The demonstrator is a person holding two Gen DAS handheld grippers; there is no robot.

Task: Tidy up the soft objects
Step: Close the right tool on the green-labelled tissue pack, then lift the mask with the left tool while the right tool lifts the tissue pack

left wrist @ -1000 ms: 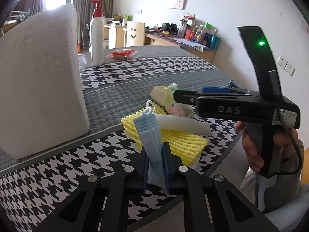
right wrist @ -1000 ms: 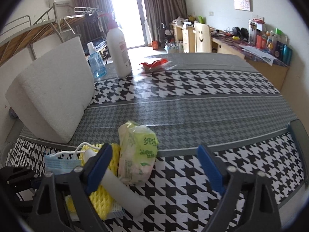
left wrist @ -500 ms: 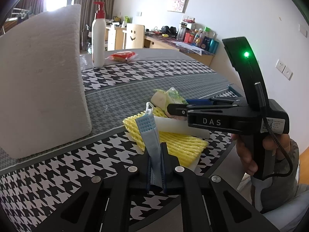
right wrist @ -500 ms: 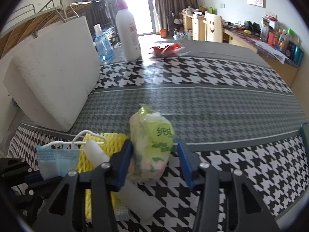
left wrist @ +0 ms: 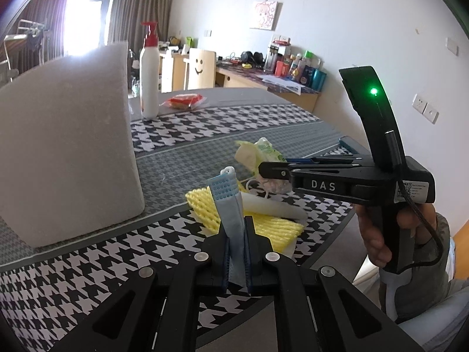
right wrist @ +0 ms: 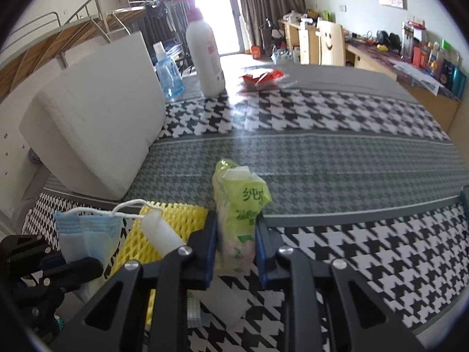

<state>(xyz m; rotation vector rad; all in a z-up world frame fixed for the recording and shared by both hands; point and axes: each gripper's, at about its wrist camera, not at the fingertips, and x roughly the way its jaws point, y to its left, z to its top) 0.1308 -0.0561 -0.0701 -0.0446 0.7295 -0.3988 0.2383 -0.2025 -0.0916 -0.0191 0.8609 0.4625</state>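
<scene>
Both grippers are clamped on something soft: the left gripper pinches a folded blue face mask that stands up between its fingers, and the right gripper squeezes a green tissue pack. Just beside them a white foam roll lies on yellow foam netting on the houndstooth table, with a big white foam block further left.

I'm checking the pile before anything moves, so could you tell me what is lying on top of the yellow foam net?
A white foam roll lies across the yellow foam net. What the net rests on is mostly covered; a pale sheet edge shows beneath.
</scene>
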